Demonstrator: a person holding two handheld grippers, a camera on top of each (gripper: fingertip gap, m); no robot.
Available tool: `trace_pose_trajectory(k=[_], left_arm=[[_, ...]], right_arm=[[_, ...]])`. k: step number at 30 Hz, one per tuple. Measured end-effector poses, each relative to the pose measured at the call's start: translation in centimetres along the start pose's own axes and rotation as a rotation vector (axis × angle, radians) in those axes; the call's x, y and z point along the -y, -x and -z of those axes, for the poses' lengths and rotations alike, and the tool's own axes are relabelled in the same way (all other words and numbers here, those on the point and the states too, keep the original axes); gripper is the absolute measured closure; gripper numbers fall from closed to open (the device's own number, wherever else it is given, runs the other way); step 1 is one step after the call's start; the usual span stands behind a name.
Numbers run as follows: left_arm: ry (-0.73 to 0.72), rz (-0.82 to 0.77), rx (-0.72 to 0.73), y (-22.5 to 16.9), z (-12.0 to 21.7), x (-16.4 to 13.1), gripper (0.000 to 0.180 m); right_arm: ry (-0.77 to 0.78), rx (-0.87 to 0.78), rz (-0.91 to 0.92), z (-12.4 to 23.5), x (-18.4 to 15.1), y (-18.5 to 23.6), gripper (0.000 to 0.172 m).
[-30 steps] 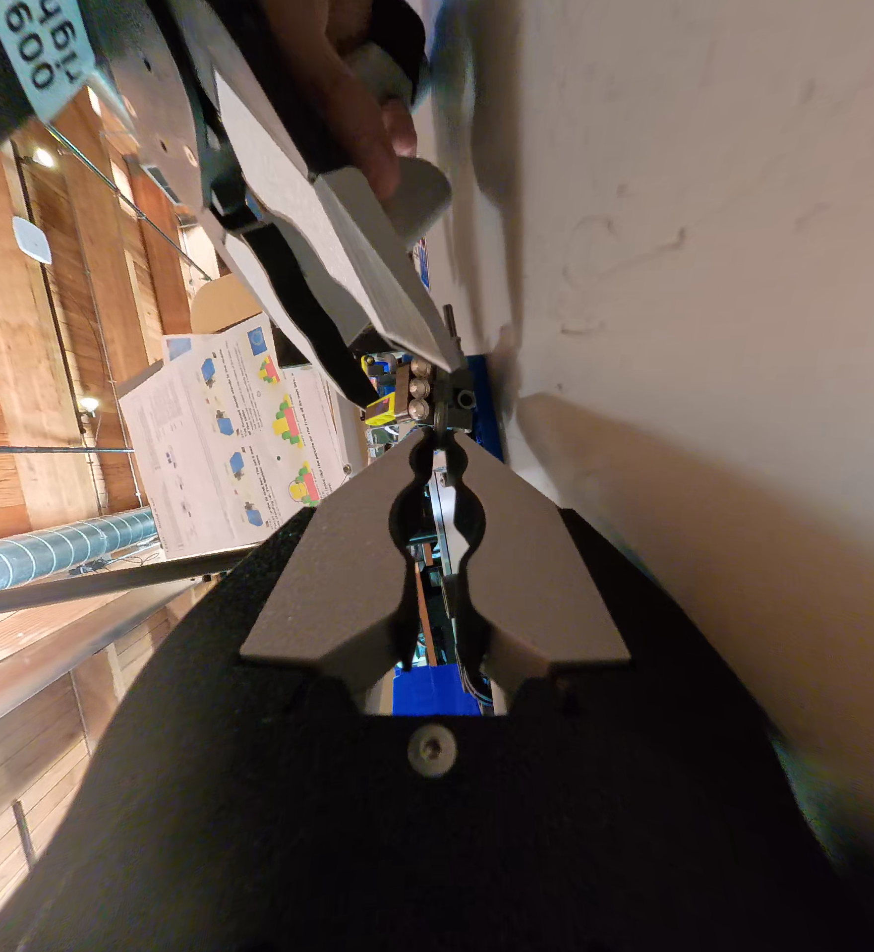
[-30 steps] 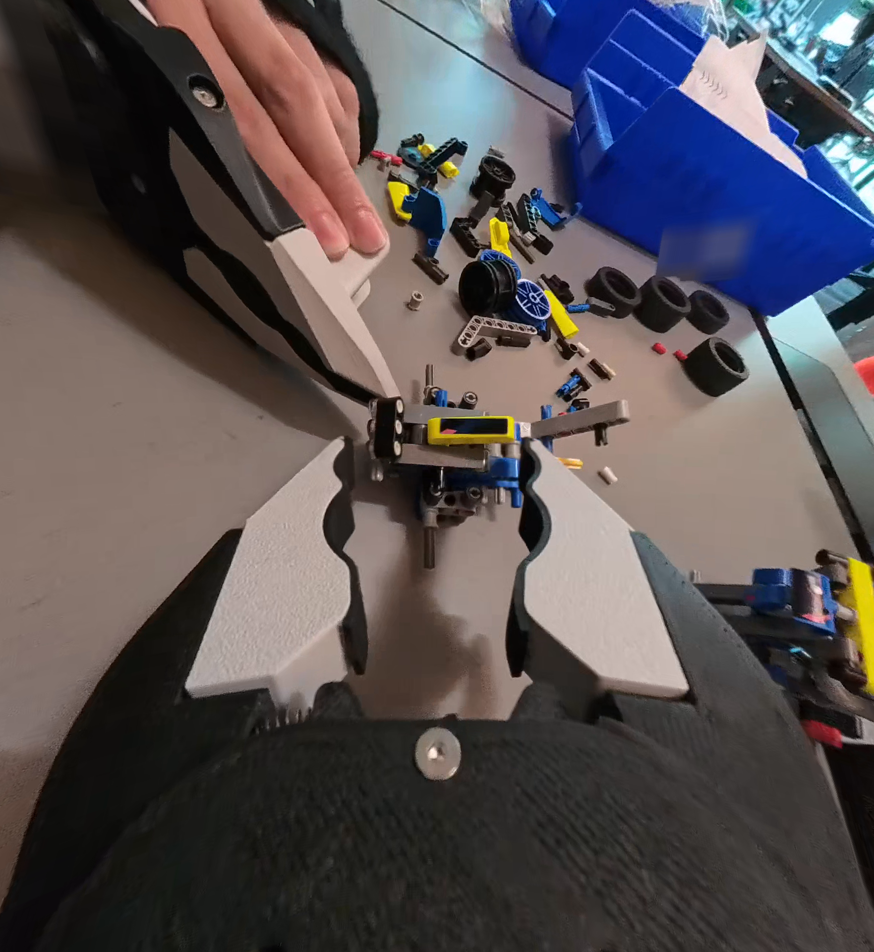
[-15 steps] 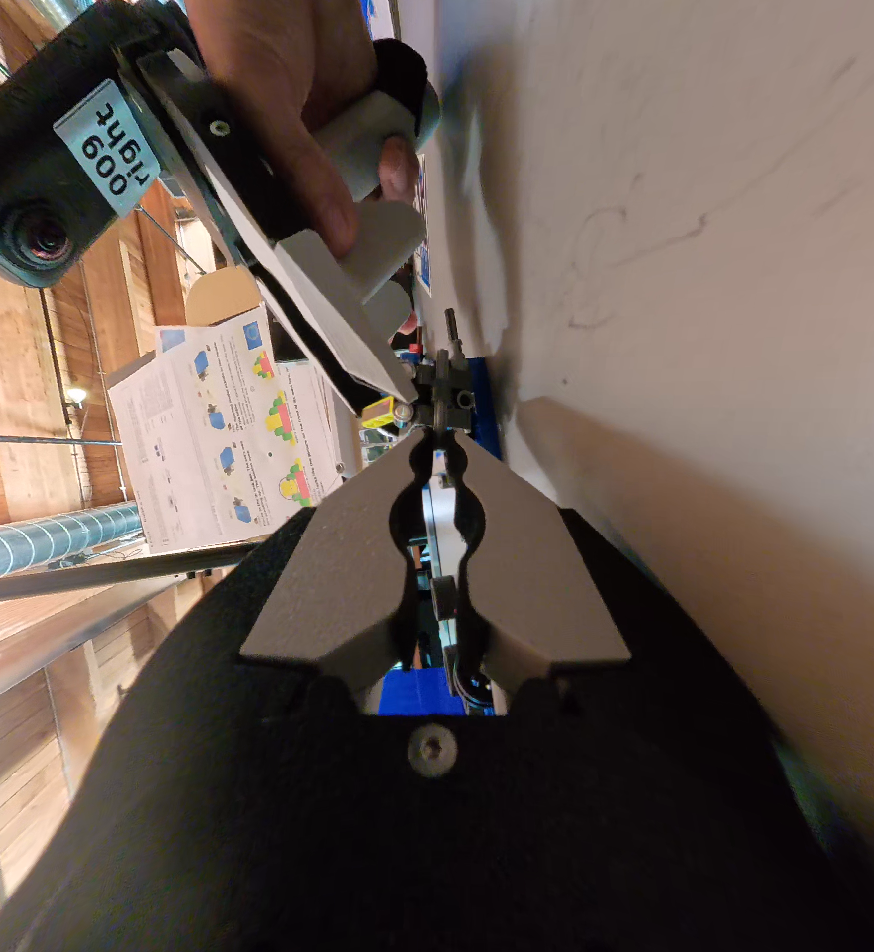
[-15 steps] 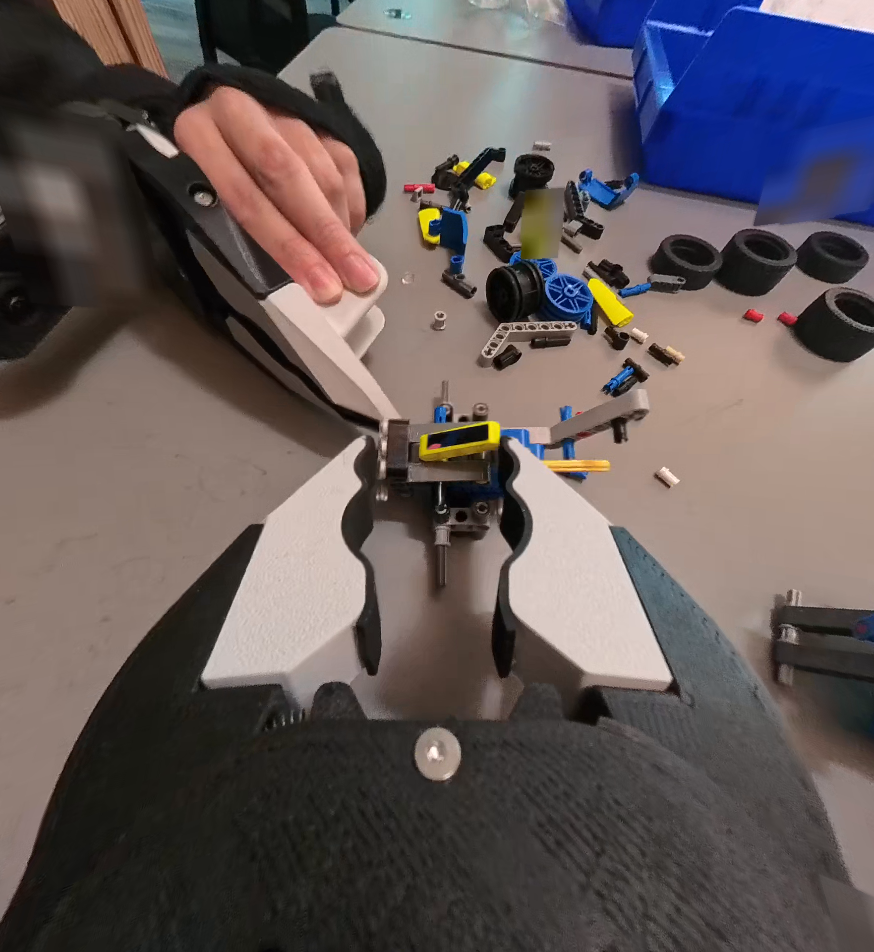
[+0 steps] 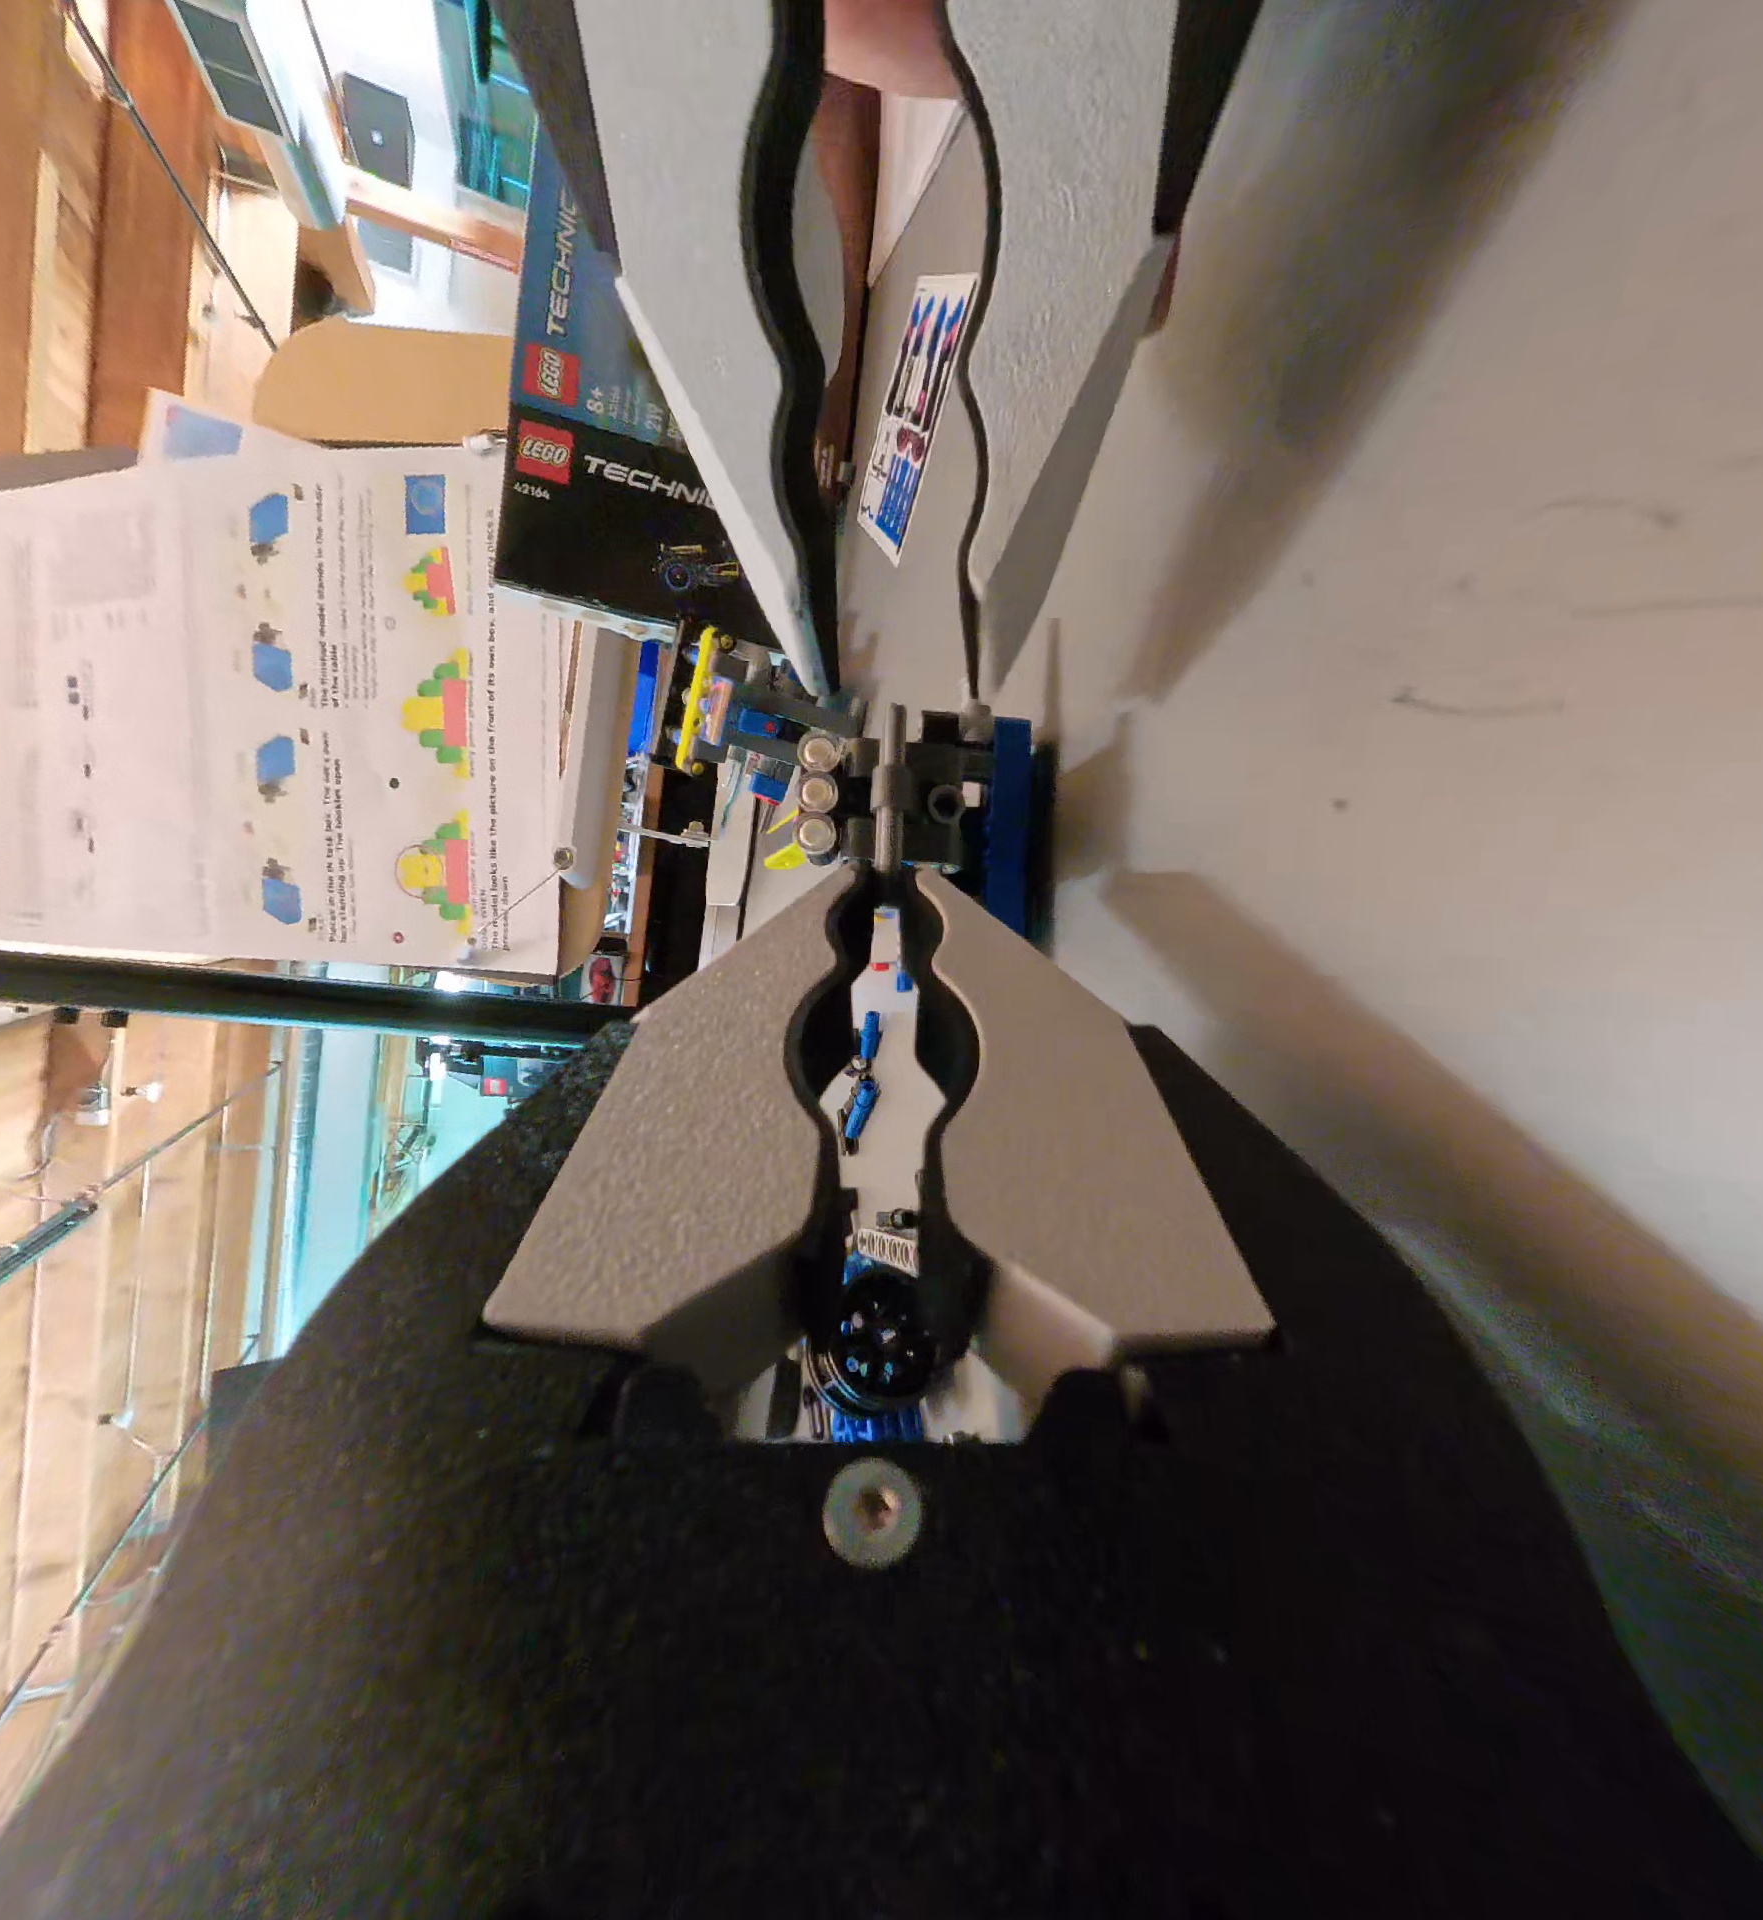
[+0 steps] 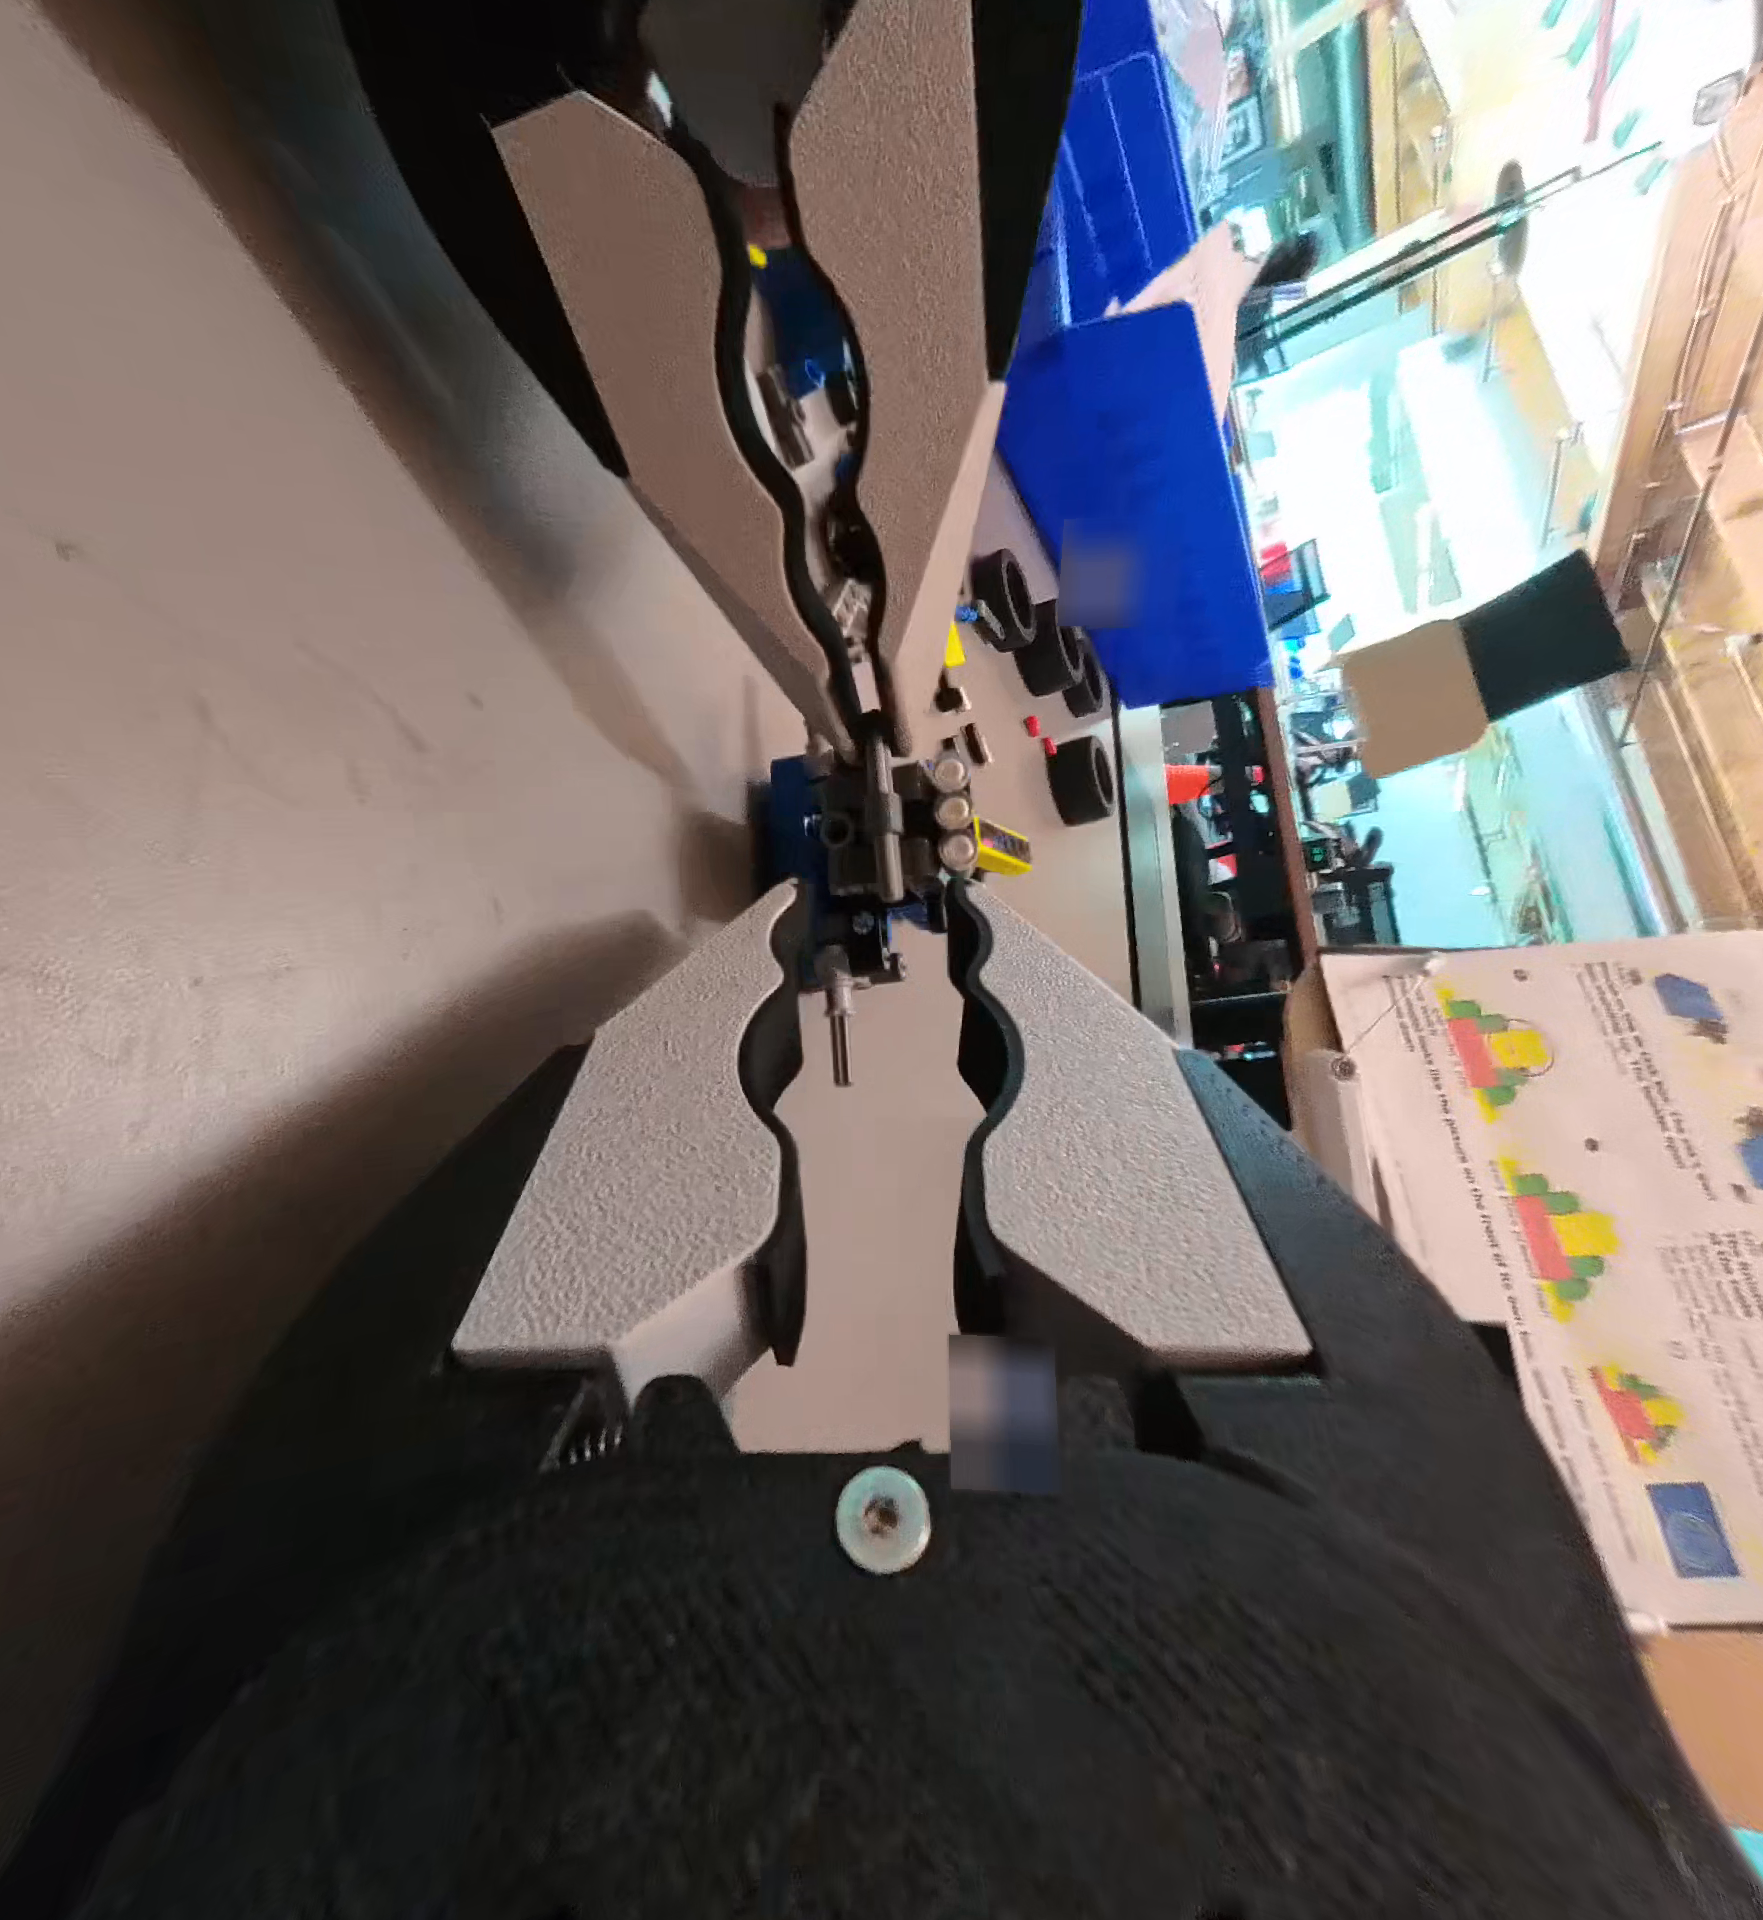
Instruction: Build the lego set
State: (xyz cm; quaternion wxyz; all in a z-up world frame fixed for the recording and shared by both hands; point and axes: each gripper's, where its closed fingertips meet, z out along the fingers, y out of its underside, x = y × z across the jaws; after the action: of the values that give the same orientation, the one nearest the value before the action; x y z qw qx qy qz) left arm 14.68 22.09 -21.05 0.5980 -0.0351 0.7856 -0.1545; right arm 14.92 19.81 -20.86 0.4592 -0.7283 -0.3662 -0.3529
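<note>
A small brick assembly (image 5: 944, 795) of black, blue and grey parts, with three round silver studs and a yellow piece, sits between the two grippers just above the grey table (image 5: 1479, 623). My left gripper (image 5: 882, 883) is shut on the end of the grey axle (image 5: 893, 769) that sticks out of the assembly. It also shows from the top of the right wrist view (image 6: 869, 722), pinching that axle (image 6: 882, 805). My right gripper (image 6: 875, 894) is closed on the assembly's body (image 6: 846, 831), with both fingertips touching its sides. It reaches in from the top of the left wrist view (image 5: 898, 696).
A blue bin (image 6: 1126, 468) and black tyres (image 6: 1079, 779) lie beyond the assembly among loose small parts. An instruction sheet (image 5: 233, 675), a dark product box (image 5: 607, 447) and a sticker sheet (image 5: 918, 405) stand on the far side. A second blue and yellow build (image 5: 721, 717) lies nearby. My two grippers' fingertips are within a few centimetres of each other.
My right gripper has rolled onto its side and its jaws have closed from wide open onto the assembly. My left gripper has stayed shut on the axle throughout.
</note>
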Motion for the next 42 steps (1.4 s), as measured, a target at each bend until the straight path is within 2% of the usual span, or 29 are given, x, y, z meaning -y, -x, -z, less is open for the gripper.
trace_pose_trajectory(k=[4, 10, 25, 42], left_arm=[[-0.003, -0.019, 0.003, -0.1, 0.1, 0.1, 0.179], [0.001, -0.025, -0.001, -0.2, 0.0, 0.0, 0.179], [0.064, -0.063, -0.016, -0.4, -0.1, -0.3, 0.180], [0.072, -0.059, -0.020, -0.4, -0.2, -0.4, 0.180]], right_arm=[[-0.034, -0.016, 0.042, -0.6, 1.1, 0.2, 0.155], [0.016, -0.039, 0.125, -1.3, 0.9, 0.3, 0.167], [0.102, -0.035, 0.130, -2.1, 0.5, 0.4, 0.168], [0.104, -0.039, 0.128, -2.1, 0.7, 0.5, 0.168]])
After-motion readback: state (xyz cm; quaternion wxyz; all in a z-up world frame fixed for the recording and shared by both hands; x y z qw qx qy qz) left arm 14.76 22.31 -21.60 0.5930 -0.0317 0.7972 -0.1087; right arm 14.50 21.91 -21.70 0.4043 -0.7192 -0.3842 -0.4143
